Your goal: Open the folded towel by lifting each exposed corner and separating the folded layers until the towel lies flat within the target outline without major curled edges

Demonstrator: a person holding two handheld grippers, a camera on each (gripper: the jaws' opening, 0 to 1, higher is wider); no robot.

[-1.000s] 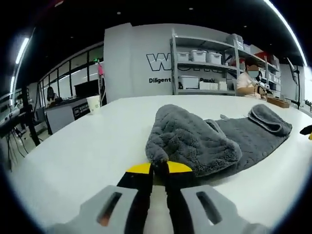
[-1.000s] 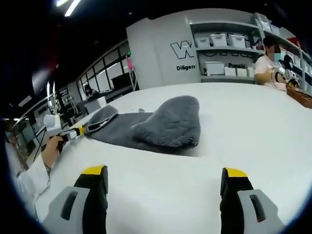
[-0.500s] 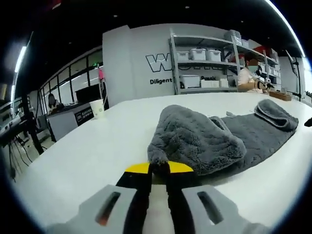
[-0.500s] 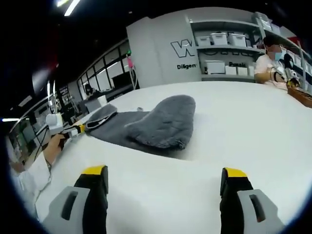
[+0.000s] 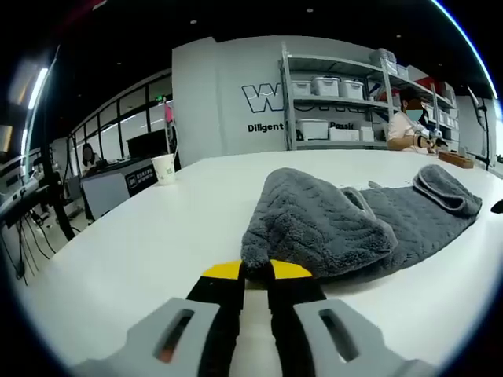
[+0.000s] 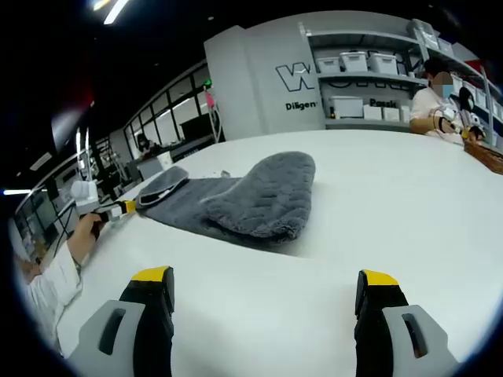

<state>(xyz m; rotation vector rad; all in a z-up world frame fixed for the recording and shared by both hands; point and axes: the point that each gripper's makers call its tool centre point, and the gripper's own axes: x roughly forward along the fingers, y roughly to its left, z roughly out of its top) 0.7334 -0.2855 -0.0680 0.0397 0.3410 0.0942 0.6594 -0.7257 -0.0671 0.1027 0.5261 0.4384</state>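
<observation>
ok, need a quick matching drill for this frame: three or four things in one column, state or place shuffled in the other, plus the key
Things:
1. left gripper
2. right gripper
3. grey towel
4. paper cup

States or places:
A. jaws wide apart over bare white table, holding nothing
B. partly folded, one layer humped over the rest
C. upright near the table's far edge
D. jaws closed on a towel corner

Pairs: 1-D, 2-A, 3-B, 4-C

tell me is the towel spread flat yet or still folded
Still folded: the gray towel has layers doubled over at both ends, one corner pinched by the left gripper.
</observation>
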